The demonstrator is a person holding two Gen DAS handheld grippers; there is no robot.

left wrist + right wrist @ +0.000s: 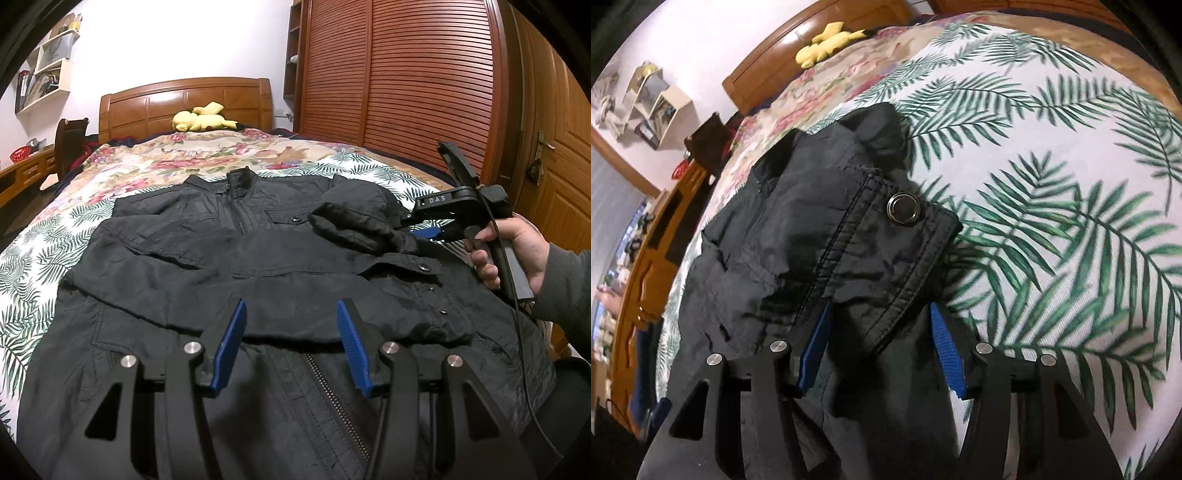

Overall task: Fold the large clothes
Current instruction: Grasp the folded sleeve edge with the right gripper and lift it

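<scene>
Black jacket (258, 266) on bed (48, 236): soft, limp, light. Left claw (291, 343) apart, empty. Right claw (879, 350) apart around cuff (886, 258); grip stitched cuff hem.

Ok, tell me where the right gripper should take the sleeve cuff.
Grip the sleeve cuff at its stitched hem edge, just below the snap button, coming from the bed's right side. That edge is flat, doubled, and already lies between the right gripper's open fingers.

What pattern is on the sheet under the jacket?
Green palm fronds on white, clearest in the right wrist view: bedsheet, jacket.
</scene>
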